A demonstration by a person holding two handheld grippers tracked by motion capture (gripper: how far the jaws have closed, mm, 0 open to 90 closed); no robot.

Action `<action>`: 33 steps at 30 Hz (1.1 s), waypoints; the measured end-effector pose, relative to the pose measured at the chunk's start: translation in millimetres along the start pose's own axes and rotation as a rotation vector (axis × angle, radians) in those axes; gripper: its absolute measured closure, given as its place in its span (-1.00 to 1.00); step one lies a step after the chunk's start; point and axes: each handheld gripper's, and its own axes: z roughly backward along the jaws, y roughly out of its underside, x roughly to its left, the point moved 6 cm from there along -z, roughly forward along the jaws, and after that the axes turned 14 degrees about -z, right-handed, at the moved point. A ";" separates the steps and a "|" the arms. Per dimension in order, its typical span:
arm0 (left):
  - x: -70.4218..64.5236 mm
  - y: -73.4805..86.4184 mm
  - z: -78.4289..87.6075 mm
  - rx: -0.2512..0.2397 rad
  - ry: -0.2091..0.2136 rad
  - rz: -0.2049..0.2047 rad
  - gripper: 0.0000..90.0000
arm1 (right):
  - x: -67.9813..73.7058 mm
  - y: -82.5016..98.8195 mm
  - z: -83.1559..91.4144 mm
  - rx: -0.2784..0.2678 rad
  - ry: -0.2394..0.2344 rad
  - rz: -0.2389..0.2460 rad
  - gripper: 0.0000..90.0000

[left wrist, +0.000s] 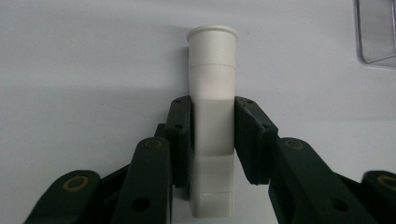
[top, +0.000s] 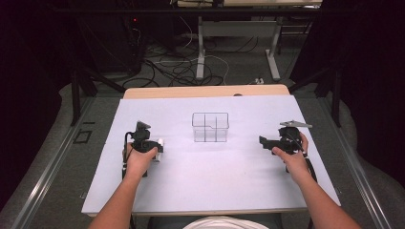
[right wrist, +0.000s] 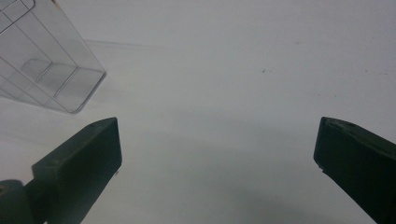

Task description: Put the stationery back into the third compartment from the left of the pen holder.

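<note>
A white plastic piece (left wrist: 212, 70) has a round flared mouth at its far end and a squarer body. My left gripper (left wrist: 212, 109) is shut on that body, with a pad pressed on each side. In the high view the left gripper (top: 155, 145) sits low at the left of the white sheet, and the white piece (top: 161, 142) pokes out toward the middle. My right gripper (top: 262, 141) rests at the right of the sheet. In its own view the right gripper (right wrist: 217, 126) stands open with nothing between its jaws.
A clear plastic box (top: 210, 127) with inner dividers stands in the middle of the white sheet (top: 215, 176), between the two hands. The clear box (left wrist: 376, 32) is at the upper right in the left gripper view. In the right gripper view the clear box (right wrist: 42, 60) is at the upper left.
</note>
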 end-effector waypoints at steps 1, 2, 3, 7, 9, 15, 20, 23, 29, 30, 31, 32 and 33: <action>0.3 -0.5 0.8 -0.008 0.000 0.000 0.55 | 0.1 0.0 0.2 0.001 -0.001 0.001 -0.99; 0.6 -1.0 2.3 -0.013 0.002 0.001 0.56 | 0.3 0.0 -0.1 0.000 0.000 -0.002 -0.99; 1.1 -1.5 3.2 -0.021 0.003 0.001 0.57 | -0.2 0.1 0.0 0.001 0.000 0.002 -0.99; 2.2 -1.4 3.3 -0.027 0.007 0.006 0.57 | 0.5 0.2 0.0 0.001 -0.002 0.001 -0.99; 1.8 -1.3 3.4 -0.026 0.007 0.002 0.57 | 0.6 0.4 -0.1 0.002 -0.003 0.000 -0.99; 0.2 -0.7 3.5 -0.025 -0.007 -0.011 0.57 | 0.4 0.4 -0.3 0.001 -0.003 0.000 -0.99; -1.4 1.4 1.4 -0.016 -0.023 -0.024 0.54 | 0.8 0.8 -0.5 0.002 -0.004 0.000 -0.99; -1.8 3.6 -1.1 0.007 -0.028 -0.028 0.52 | 0.7 0.8 -0.5 0.002 -0.004 -0.001 -0.99; -4.1 5.0 -1.1 0.010 -0.047 -0.036 0.51 | 0.6 0.7 -0.1 0.002 -0.005 -0.002 -0.99; -4.5 5.1 -0.8 0.015 -0.045 -0.035 0.53 | 0.5 0.6 -0.1 0.001 -0.002 -0.003 -0.99; -4.3 5.0 -0.7 0.016 -0.047 -0.038 0.56 | 0.4 0.7 -0.2 0.001 -0.001 -0.004 -0.99; -4.5 5.0 -0.4 0.022 -0.045 -0.037 0.56 | 0.4 0.7 -0.3 0.001 -0.001 -0.004 -0.99; -4.5 4.9 -0.2 0.026 -0.040 -0.036 0.56 | 0.4 0.8 -0.4 0.001 -0.002 -0.003 -0.99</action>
